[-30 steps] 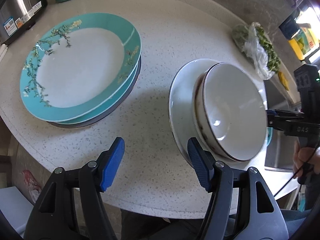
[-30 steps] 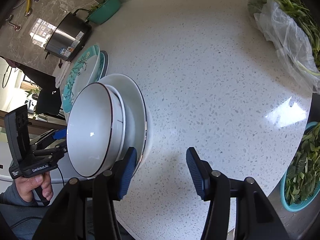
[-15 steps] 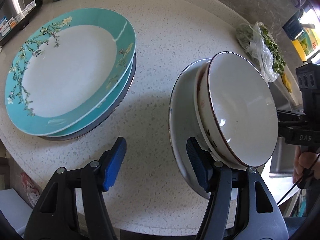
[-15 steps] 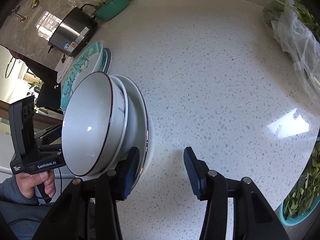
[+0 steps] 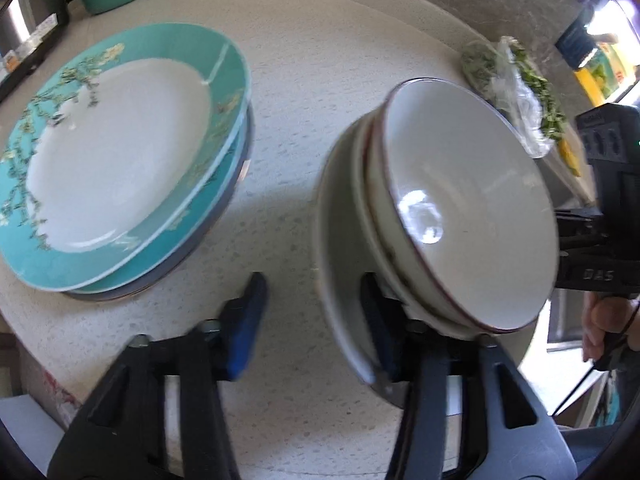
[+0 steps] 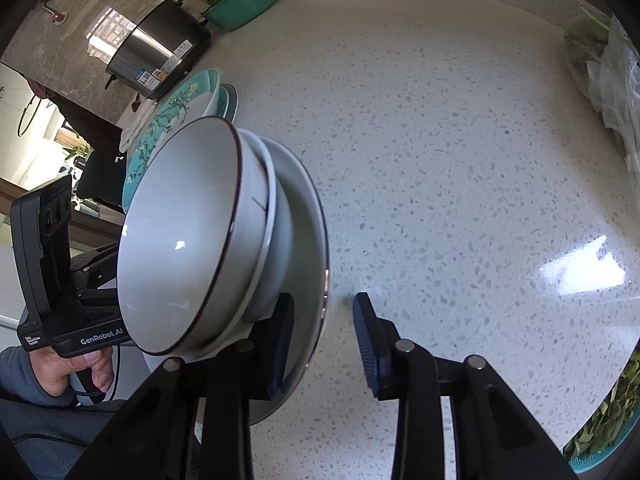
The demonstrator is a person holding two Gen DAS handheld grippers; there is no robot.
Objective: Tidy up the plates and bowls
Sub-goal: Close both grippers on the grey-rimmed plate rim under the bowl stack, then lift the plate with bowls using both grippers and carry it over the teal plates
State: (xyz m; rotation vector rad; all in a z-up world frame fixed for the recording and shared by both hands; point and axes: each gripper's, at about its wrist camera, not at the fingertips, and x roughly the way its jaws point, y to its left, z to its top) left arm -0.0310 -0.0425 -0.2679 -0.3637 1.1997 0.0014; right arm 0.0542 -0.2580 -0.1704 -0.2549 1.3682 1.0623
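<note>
Glazed, brittle white plate (image 5: 334, 240) with stacked bowls (image 5: 460, 208) feels heavy, so we straddle its rim, both tongs (image 5: 312, 320) (image 6: 322, 336) open.

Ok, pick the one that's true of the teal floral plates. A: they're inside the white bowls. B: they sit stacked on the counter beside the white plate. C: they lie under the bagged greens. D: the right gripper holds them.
B: the teal floral plates sit stacked on the counter, apart from the white plate that carries the white bowls.
</note>
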